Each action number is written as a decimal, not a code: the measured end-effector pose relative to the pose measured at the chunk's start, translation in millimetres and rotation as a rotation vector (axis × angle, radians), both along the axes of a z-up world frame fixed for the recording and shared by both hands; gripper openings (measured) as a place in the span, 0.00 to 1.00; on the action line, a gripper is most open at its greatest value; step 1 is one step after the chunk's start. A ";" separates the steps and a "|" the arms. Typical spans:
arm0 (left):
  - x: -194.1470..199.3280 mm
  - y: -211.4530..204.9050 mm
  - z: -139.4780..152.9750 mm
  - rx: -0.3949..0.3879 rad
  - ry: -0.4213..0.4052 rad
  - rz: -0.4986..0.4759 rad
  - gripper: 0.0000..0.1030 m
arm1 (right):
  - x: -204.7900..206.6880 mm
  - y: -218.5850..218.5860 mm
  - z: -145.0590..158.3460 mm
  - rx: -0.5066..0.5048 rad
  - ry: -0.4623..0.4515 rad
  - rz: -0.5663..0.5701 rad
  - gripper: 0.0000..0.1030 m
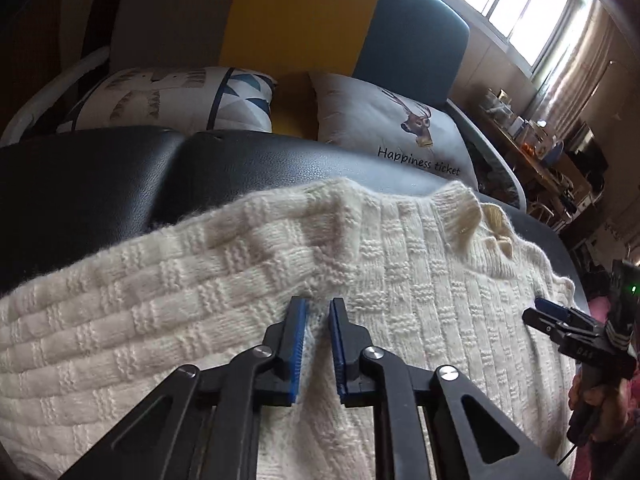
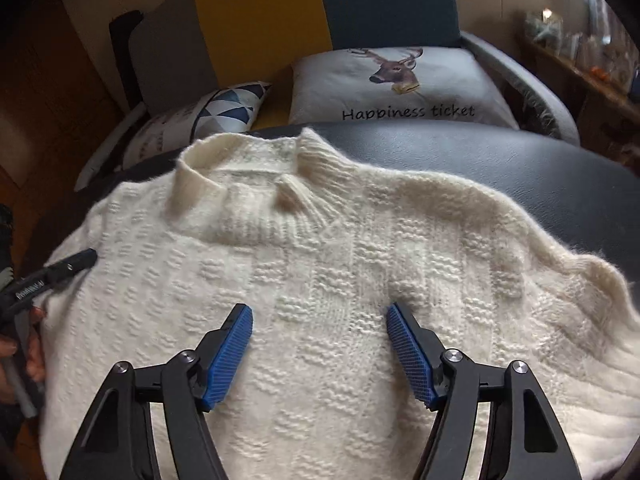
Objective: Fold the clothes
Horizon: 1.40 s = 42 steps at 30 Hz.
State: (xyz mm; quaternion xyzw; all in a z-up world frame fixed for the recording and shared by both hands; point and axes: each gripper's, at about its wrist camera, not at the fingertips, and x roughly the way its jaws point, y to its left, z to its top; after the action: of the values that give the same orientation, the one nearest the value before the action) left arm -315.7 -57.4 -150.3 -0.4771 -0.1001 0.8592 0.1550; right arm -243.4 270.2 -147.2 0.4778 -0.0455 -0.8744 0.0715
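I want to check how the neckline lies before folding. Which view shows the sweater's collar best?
The right wrist view: the ribbed collar sits near centre, whole, its opening and a folded-over flap visible at the top of the cream knit sweater. The left wrist view catches the collar only side-on toward the right edge, partly bunched.

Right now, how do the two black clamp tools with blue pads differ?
The left gripper has its blue pads almost together, pinching a small ridge of the cream knitted sweater; the right gripper has its pads spread wide with only flat knit between them. The left works near the sweater's side, the right below the collar. Both angle down over the sweater.
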 end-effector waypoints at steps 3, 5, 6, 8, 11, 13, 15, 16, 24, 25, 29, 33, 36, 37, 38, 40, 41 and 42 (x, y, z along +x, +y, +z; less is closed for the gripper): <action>6.0 -6.1 8.5 0.037 -0.010 0.015 0.21 | 1.8 1.7 1.3 0.035 0.003 -0.004 0.62; 21.0 -16.7 22.1 0.099 0.001 0.023 0.29 | 1.6 2.7 5.5 0.019 -0.011 -0.010 0.62; 31.8 -26.5 30.1 0.129 0.014 0.031 0.29 | 4.3 3.7 9.9 -0.016 -0.014 -0.019 0.62; 57.2 -50.2 44.7 0.176 0.041 0.054 0.29 | 18.8 2.8 22.8 -0.093 0.013 -0.018 0.64; 101.8 -87.9 53.3 0.230 0.038 0.097 0.29 | 52.5 -8.2 37.3 -0.184 0.040 0.031 0.74; 136.8 -103.6 50.4 0.224 0.023 0.109 0.29 | 81.8 -18.6 39.3 -0.239 0.034 0.069 0.75; 172.9 -113.5 46.4 0.210 0.017 0.114 0.29 | 113.3 -27.6 38.7 -0.264 0.019 0.090 0.76; 190.2 -117.4 44.2 0.203 0.013 0.117 0.29 | 129.6 -30.6 38.6 -0.272 0.013 0.097 0.76; 292.1 -131.9 23.8 0.243 -0.054 0.098 0.32 | 239.4 10.4 45.4 -0.302 0.008 -0.018 0.82; 299.1 -127.2 20.6 0.232 -0.067 0.092 0.34 | 249.2 18.7 45.6 -0.307 0.007 -0.040 0.82; 314.0 -109.1 7.6 0.218 -0.103 0.063 0.39 | 289.1 41.8 44.0 -0.306 0.005 -0.095 0.83; 319.2 -88.0 3.9 0.172 -0.111 0.042 0.44 | 316.9 42.3 37.3 -0.184 0.003 -0.122 0.83; 317.9 -71.0 3.2 0.086 -0.115 0.016 0.40 | 326.8 38.6 28.0 -0.100 -0.016 -0.122 0.82; 318.2 -66.6 3.6 0.058 -0.112 0.008 0.32 | 329.3 36.9 24.8 -0.069 -0.023 -0.121 0.73; 318.5 -62.3 4.1 0.030 -0.108 0.000 0.24 | 330.6 35.4 21.9 -0.040 -0.031 -0.120 0.62; 320.1 -57.9 6.7 -0.009 -0.099 -0.005 0.11 | 331.4 36.1 17.3 -0.006 -0.041 -0.134 0.32; 321.9 -59.4 9.4 -0.013 -0.091 0.001 0.10 | 332.4 38.2 16.2 -0.010 -0.040 -0.140 0.32; 323.6 -60.9 12.2 -0.018 -0.084 0.007 0.08 | 332.8 40.0 16.2 -0.014 -0.039 -0.143 0.32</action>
State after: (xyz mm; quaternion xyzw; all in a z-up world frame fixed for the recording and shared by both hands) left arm 8.0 -118.3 -138.1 -0.5136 -0.1006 0.8400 0.1432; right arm 89.4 310.2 -131.0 0.4898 -0.0871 -0.8674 0.0114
